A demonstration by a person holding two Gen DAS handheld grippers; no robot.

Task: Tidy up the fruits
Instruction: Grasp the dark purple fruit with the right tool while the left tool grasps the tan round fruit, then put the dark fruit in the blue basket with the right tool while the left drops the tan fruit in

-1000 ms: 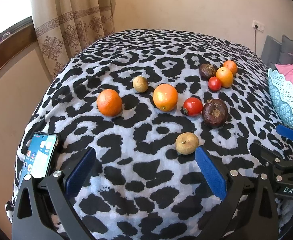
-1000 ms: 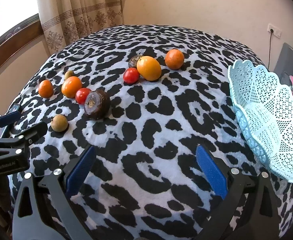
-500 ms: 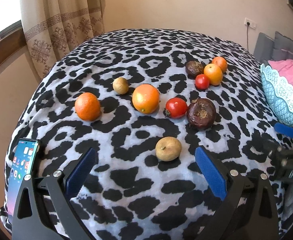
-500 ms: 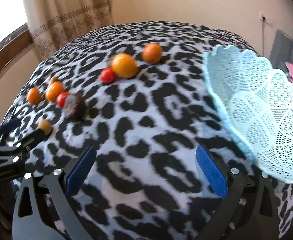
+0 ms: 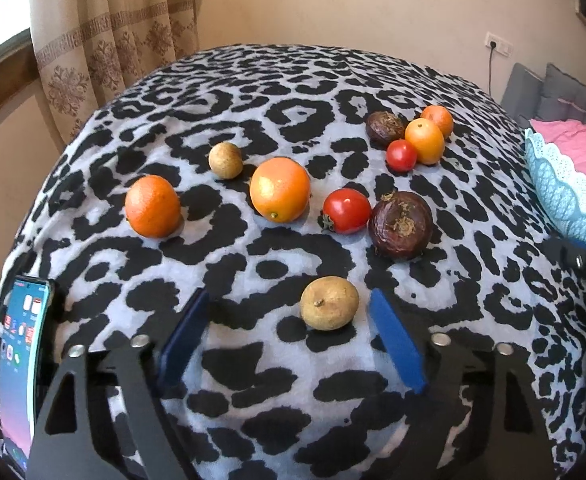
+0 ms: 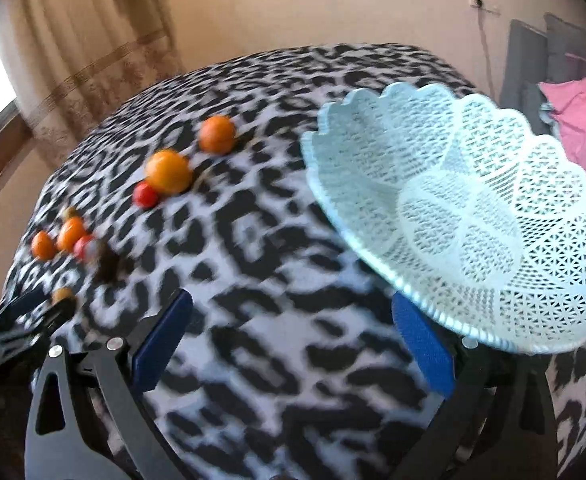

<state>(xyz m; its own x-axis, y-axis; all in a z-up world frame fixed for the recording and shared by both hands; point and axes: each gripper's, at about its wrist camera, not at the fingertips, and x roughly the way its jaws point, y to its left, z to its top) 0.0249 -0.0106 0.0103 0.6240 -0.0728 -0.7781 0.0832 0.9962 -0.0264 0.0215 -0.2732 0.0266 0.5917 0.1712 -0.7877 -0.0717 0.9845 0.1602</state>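
Several fruits lie on the leopard-print cover. Nearest is a small brown fruit (image 5: 329, 308), sitting between the jaws of my left gripper (image 5: 289, 300), closer to the right finger. The jaws are closing and the pads do not touch it. Behind it are a dark purple fruit (image 5: 401, 225), a tomato (image 5: 347, 211), two oranges (image 5: 280, 190) (image 5: 153, 206) and another brown fruit (image 5: 225, 160). A far cluster holds an orange (image 5: 425, 141) and a tomato (image 5: 401, 155). My right gripper (image 6: 293, 304) is open and empty, its right finger just under the rim of the pale blue lattice basket (image 6: 473, 220).
A phone (image 5: 21, 360) with its screen lit lies at the cover's left edge beside my left gripper. A curtain (image 5: 113, 40) hangs at the back left. A pink pillow (image 6: 581, 112) lies behind the basket. The right wrist view is blurred.
The left jaws have narrowed around the brown fruit, which now sits closer in that view. The right gripper has swung right, so the basket fills more of its view.
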